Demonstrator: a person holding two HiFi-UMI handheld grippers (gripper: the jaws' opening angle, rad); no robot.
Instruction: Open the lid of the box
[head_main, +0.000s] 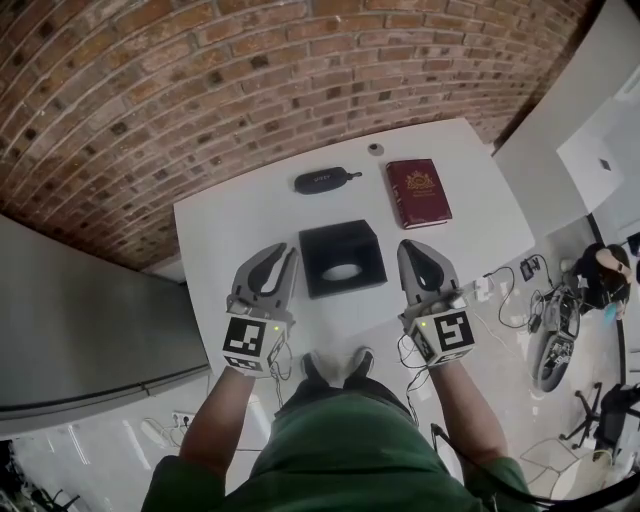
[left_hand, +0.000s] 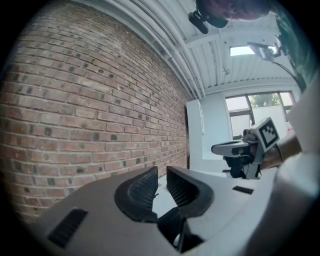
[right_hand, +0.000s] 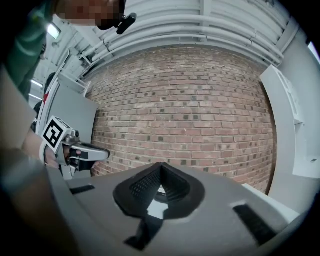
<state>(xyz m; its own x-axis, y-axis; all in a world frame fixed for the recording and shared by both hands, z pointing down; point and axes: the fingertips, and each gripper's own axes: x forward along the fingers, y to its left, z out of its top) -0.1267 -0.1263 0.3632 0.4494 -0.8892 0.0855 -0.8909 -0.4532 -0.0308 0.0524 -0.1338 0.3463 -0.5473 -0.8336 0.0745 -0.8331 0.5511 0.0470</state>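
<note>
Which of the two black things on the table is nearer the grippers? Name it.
The square box, seen between left gripper and right gripper; the oval case lies farther back.

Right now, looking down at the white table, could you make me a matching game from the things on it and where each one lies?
Things:
1. black box
2. dark red book
3. black oval case
4. small round grey object

Places:
A. farthest from the person
B. to the right of the case
C. nearest the person
D. just behind the box, left of the book

Pairs: 1-C, 2-B, 3-D, 4-A
</note>
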